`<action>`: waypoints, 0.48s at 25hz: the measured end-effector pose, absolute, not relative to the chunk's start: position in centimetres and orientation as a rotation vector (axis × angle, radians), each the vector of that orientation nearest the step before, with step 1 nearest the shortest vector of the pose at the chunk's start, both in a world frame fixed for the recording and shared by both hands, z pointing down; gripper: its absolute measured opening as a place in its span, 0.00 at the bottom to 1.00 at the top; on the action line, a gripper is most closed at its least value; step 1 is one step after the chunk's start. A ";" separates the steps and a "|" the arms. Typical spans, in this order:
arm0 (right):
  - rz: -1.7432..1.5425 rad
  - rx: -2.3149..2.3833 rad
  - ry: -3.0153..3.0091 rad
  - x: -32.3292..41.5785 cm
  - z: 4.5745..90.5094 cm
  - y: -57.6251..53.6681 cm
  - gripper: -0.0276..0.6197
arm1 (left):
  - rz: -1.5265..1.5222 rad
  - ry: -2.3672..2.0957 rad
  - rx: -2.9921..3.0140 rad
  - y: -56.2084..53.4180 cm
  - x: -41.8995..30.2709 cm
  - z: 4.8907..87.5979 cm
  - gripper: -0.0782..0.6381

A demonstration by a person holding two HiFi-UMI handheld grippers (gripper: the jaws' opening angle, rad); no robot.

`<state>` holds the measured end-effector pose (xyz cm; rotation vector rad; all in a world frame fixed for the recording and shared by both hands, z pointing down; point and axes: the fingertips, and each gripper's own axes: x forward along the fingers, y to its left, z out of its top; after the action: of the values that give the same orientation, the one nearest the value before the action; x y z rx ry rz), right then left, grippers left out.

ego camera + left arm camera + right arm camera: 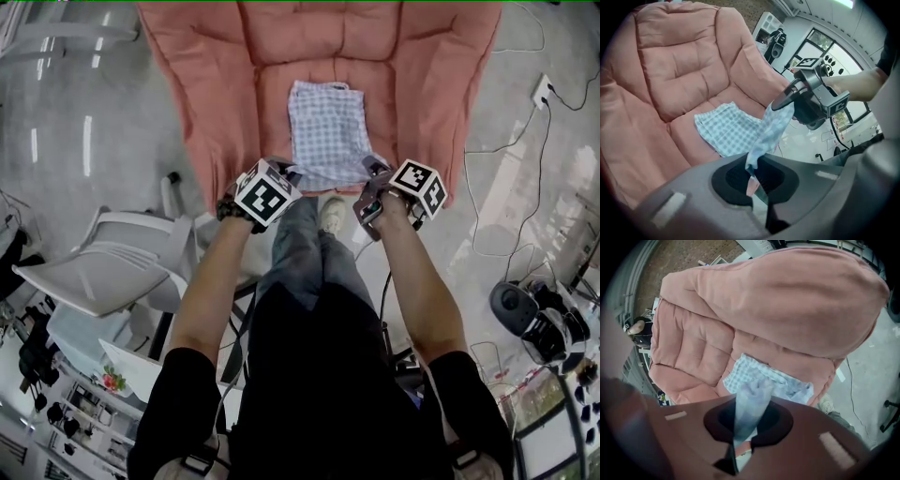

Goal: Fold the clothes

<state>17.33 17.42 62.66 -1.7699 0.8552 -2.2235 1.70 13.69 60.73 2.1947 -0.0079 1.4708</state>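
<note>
Left gripper (751, 180) has its jaws pinched together on the near-left corner of the blue-and-white checked cloth garment (726, 131), and the fabric rises straight out of them. Right gripper (736, 446) is clamped the same way on the near-right corner, with cloth bunched between its jaws. The grippers sit side by side at the garment's front edge, which stretches from one to the other. Beyond them the rest lies spread on the seat of the pink padded fabric armchair (216, 66), backrest farthest.

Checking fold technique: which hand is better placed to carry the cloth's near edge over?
Neither leads: left tongs and right tongs each pinch a near corner of the cloth, so probably both together.
</note>
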 end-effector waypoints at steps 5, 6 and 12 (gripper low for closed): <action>-2.203 -1.780 0.866 17.9 63.7 13.8 0.08 | 1.524 -0.080 2.184 9.4 2.6 62.4 0.13; -2.198 -1.775 0.858 18.1 63.9 13.0 0.08 | 1.532 -0.095 2.182 8.5 2.8 62.6 0.13; -2.181 -1.743 0.814 19.4 65.2 9.2 0.12 | 1.523 -0.174 2.139 4.3 3.9 64.2 0.13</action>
<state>19.44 9.17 65.17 -1.7428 0.8143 -2.1811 3.92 4.32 64.16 2.1395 -0.1741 1.5230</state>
